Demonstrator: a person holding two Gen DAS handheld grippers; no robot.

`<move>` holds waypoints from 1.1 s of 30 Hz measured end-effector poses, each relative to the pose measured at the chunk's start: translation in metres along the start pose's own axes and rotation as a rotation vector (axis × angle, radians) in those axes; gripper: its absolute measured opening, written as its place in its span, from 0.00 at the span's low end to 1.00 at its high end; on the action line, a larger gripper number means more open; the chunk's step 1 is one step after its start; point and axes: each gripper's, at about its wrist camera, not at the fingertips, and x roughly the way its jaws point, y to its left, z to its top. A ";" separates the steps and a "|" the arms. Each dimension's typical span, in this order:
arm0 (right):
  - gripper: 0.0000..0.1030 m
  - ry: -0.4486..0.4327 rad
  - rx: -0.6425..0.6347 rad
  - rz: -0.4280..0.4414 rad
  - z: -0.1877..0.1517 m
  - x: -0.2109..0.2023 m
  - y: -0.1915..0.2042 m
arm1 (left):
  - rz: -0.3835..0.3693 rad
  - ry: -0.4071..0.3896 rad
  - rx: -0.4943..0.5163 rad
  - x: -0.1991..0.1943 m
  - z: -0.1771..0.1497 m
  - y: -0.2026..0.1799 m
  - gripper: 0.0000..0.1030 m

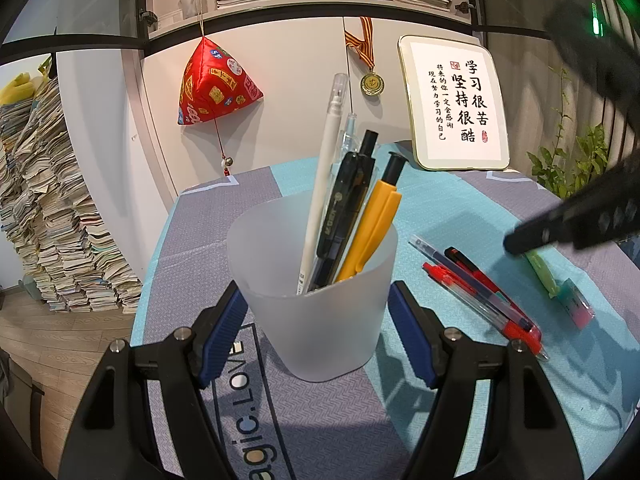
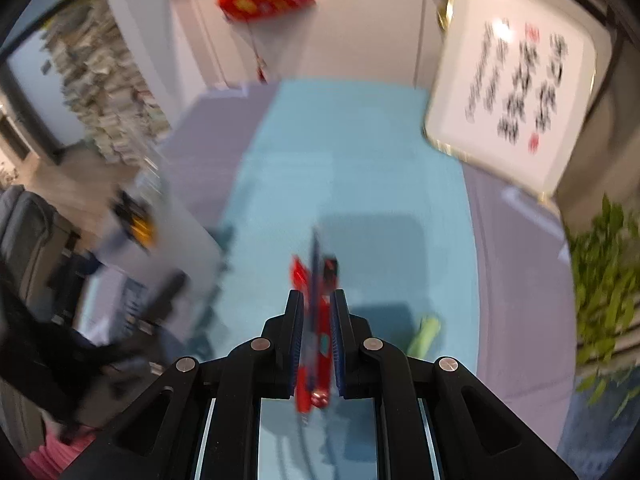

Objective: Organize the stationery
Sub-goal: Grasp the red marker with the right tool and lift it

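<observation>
A frosted plastic cup (image 1: 316, 300) stands on the mat and holds a white pen (image 1: 324, 176), a black pen (image 1: 344, 200) and a yellow pen (image 1: 372, 228). My left gripper (image 1: 316, 320) has its blue pads against both sides of the cup. Three pens, red and blue (image 1: 480, 292), lie together on the mat to the cup's right. In the blurred right wrist view my right gripper (image 2: 316, 328) straddles these pens (image 2: 318, 320), its jaws narrow around them. A green highlighter (image 1: 540, 268) and an eraser (image 1: 576, 304) lie further right.
A framed calligraphy board (image 1: 456, 104) leans on the wall at the back of the table. A red fabric ornament (image 1: 216, 84) and a medal (image 1: 372, 84) hang there. A green plant (image 2: 604, 280) is on the right. Stacked papers (image 1: 48, 220) stand left of the table.
</observation>
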 end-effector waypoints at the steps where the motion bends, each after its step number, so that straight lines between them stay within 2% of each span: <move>1: 0.11 0.015 0.007 0.002 -0.002 0.006 -0.003 | 0.000 0.000 0.000 0.000 0.000 0.000 0.69; 10: 0.11 0.065 0.053 0.023 -0.008 0.029 -0.017 | 0.000 0.000 0.000 0.000 0.000 0.000 0.69; 18: 0.12 0.107 0.036 0.037 -0.013 0.039 -0.011 | 0.000 0.000 0.001 0.000 0.000 0.000 0.69; 20: 0.14 0.124 0.022 0.043 -0.014 0.042 -0.007 | 0.000 -0.001 0.001 0.000 0.001 0.000 0.69; 24: 0.30 0.116 -0.016 0.025 -0.016 0.045 0.002 | 0.000 0.000 0.001 0.000 0.000 0.000 0.69; 26: 0.30 0.101 -0.030 0.002 -0.016 0.045 0.004 | 0.000 0.000 0.000 0.000 0.001 0.000 0.69; 27: 0.26 0.097 -0.033 -0.010 -0.017 0.044 0.004 | 0.000 0.000 0.000 0.000 0.001 0.000 0.70; 28: 0.14 0.097 -0.038 -0.026 -0.017 0.044 0.004 | 0.000 0.001 0.001 0.000 0.002 0.000 0.70; 33: 0.14 0.104 -0.026 -0.070 -0.019 0.038 -0.013 | 0.000 0.000 0.001 0.000 0.002 0.000 0.70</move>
